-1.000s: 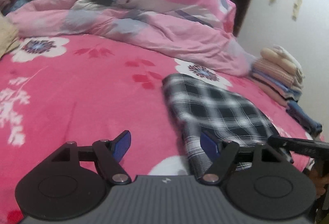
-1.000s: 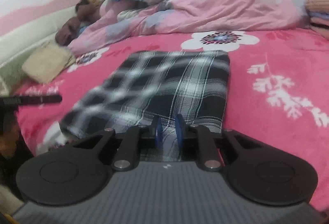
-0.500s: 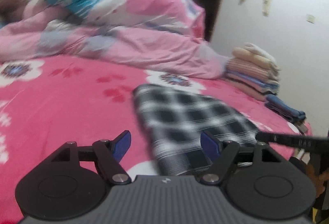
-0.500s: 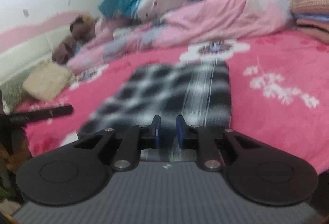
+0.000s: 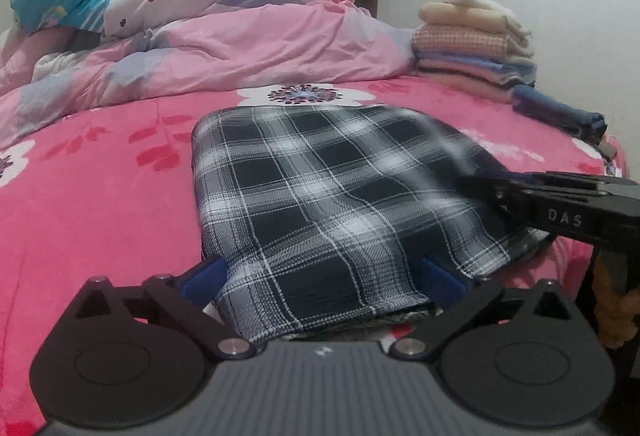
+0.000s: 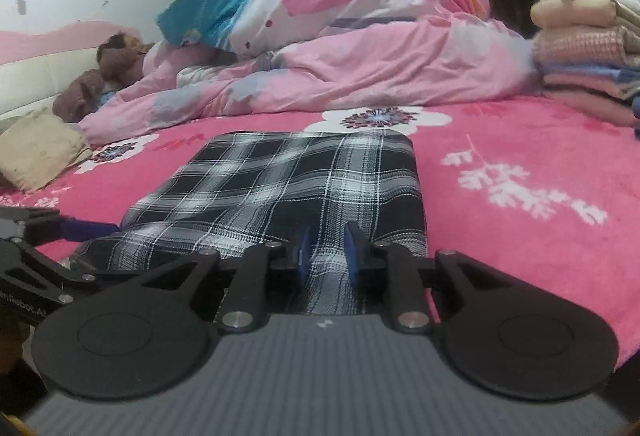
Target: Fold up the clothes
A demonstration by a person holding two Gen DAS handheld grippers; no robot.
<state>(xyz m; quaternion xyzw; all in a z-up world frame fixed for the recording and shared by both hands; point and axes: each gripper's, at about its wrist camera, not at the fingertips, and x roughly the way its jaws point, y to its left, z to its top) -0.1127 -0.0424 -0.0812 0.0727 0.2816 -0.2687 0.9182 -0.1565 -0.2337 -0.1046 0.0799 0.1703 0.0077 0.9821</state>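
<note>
The folded checked cloth [image 5: 320, 204] lies on the pink bed [image 5: 100, 196], its near edge hidden behind both tools, with the left gripper [image 5: 320, 278] spread wide around 1 corner and the right gripper [image 6: 325, 250] pinching the cloth's edge tight.

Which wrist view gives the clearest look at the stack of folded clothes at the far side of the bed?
The left wrist view: the whole stack of folded clothes shows, layer by layer, beyond the plaid garment. The right wrist view catches only its left part, cut off at the frame edge.
</note>
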